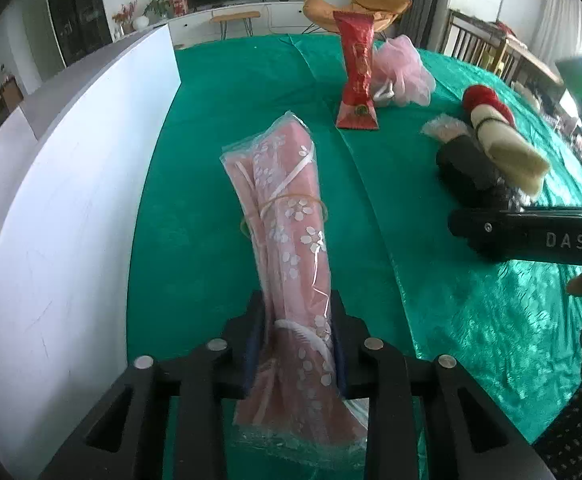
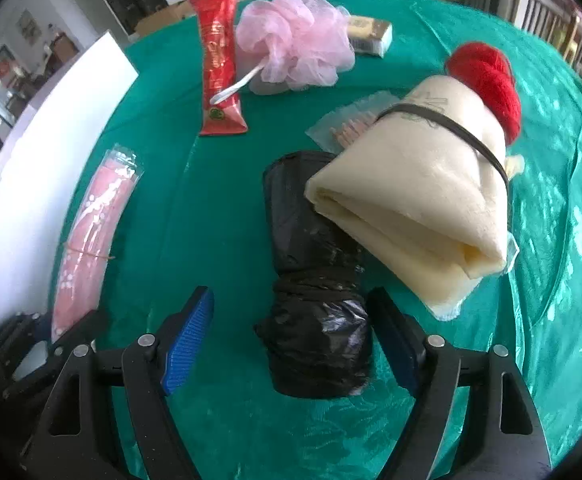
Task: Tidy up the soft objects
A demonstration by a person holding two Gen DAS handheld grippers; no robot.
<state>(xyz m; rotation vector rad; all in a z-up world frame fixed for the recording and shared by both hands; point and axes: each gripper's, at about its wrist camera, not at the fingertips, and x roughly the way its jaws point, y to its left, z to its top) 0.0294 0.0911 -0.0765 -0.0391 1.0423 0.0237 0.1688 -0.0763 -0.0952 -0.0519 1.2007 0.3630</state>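
Observation:
My left gripper is shut on the near end of a pink flowered cloth roll in clear plastic, which lies lengthwise on the green tablecloth. My right gripper stands open over a black plastic-bag roll; the roll lies between its blue pads, with a clear gap on the left side. A cream folded towel bound with a black band leans on the black roll. Red yarn sits behind the towel. The pink roll shows at the left of the right wrist view.
A red foil packet and a pink bath pouf lie at the back, with a small box behind. A clear packet of pink items sits by the towel. A white board borders the left side.

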